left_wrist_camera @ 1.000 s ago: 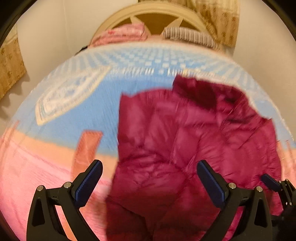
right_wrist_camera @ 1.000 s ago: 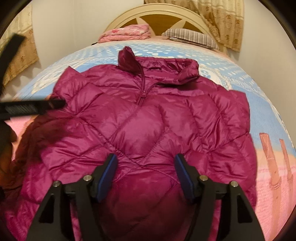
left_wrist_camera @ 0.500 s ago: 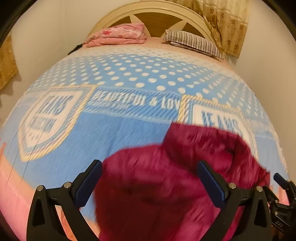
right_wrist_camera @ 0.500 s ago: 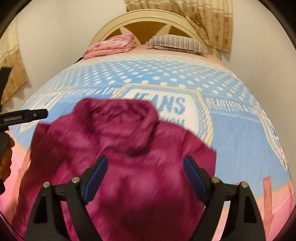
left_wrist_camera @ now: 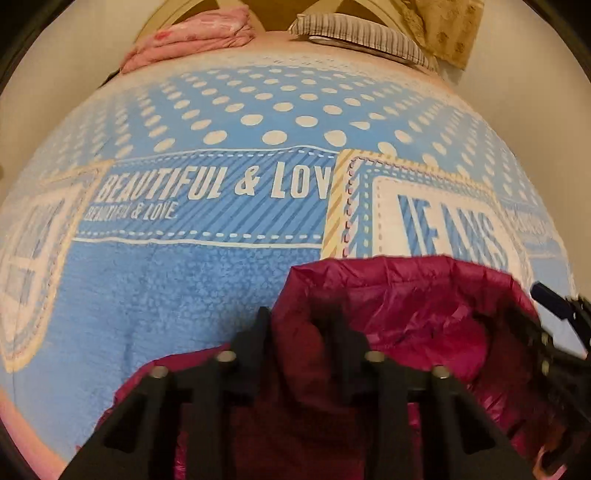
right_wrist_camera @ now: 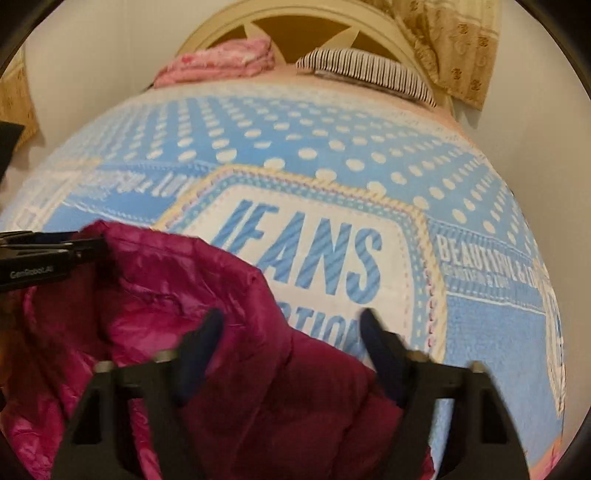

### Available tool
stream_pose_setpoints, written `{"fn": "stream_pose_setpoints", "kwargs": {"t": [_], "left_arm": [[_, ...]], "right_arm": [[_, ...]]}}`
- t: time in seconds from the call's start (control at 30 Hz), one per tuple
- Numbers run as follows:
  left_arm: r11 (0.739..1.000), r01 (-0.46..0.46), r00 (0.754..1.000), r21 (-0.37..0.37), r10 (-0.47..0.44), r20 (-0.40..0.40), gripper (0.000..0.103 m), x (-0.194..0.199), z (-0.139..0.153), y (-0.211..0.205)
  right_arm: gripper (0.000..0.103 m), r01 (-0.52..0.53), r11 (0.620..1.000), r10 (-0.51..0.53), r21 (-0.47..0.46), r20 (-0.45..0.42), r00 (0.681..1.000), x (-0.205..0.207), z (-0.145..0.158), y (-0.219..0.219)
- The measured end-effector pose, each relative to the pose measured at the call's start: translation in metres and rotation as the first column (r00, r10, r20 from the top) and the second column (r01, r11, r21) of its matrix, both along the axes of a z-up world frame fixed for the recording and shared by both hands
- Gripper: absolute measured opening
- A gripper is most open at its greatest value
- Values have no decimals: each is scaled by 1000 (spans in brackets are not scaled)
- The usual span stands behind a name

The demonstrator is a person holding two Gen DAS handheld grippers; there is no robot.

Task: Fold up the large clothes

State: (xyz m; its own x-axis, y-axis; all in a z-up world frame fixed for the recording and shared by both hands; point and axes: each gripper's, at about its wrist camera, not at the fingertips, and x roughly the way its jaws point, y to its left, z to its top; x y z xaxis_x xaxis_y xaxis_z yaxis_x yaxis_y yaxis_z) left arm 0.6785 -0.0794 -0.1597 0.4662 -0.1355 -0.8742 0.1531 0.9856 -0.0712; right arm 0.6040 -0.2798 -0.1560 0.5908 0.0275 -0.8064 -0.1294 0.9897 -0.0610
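A magenta puffer jacket (left_wrist_camera: 406,302) lies on the bed with its collar end toward the headboard. My left gripper (left_wrist_camera: 297,325) points down at the collar's left side; its jaws are closing, with a bunch of the fabric filling the narrow gap between them. In the right wrist view the jacket (right_wrist_camera: 166,280) fills the lower left. My right gripper (right_wrist_camera: 291,332) hovers over its right shoulder edge, jaws closing but still wide, with fabric and blanket showing between them. Each gripper shows at the edge of the other's view: the right gripper (left_wrist_camera: 554,299) and the left gripper (right_wrist_camera: 44,254).
A blue printed blanket (left_wrist_camera: 184,280) covers the bed. At the head lie a folded pink cover (left_wrist_camera: 192,40) and a striped pillow (left_wrist_camera: 362,33) against a cream headboard (right_wrist_camera: 295,22). A patterned curtain (right_wrist_camera: 454,44) hangs at the back right, and pale walls flank the bed.
Both grippers have travelled up the jacket from its body to the collar end, nearer the headboard. The left jaws went from wide open to narrow around fabric. The right jaws have narrowed too.
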Motion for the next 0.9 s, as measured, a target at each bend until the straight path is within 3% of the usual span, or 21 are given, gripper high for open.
{"fn": "stream_pose_setpoints", "kwargs": {"t": [0.03, 0.07, 0.13, 0.23, 0.37, 0.47, 0.6, 0.73, 0.9], "left_arm": [[1000, 8, 1000, 18, -8, 23, 23, -4, 3, 0], [1000, 18, 999, 24, -19, 39, 18, -8, 6, 0], [999, 24, 997, 25, -25, 70, 15, -16, 14, 5], [1000, 28, 992, 5, -28, 122, 13, -34, 27, 13], [998, 58, 984, -5, -57, 171, 12, -65, 36, 19], [995, 87, 974, 56, -96, 206, 12, -85, 30, 16], [988, 91, 976, 125, -113, 188, 11, -95, 3, 16], [985, 87, 982, 147, -109, 155, 11, -98, -22, 17], [990, 63, 982, 129, -84, 171, 12, -104, -15, 18]], "right_arm": [[48, -13, 1000, 13, -17, -11, 1000, 1, -4, 1], [44, -19, 1000, 18, -25, -6, 1000, -1, -4, 1], [25, -27, 999, 28, -35, 18, 999, -9, 0, 0], [16, -34, 998, 36, -55, 40, 999, -21, 5, -1], [13, -41, 996, 47, -75, 69, 997, -41, 10, -2], [12, -49, 993, 59, -103, 95, 994, -54, 12, -1], [12, -48, 990, 60, -131, 87, 994, -62, 1, -3], [11, -44, 989, 54, -141, 66, 996, -67, -15, -5], [10, -47, 986, 56, -160, 49, 997, -73, -33, -6]]}}
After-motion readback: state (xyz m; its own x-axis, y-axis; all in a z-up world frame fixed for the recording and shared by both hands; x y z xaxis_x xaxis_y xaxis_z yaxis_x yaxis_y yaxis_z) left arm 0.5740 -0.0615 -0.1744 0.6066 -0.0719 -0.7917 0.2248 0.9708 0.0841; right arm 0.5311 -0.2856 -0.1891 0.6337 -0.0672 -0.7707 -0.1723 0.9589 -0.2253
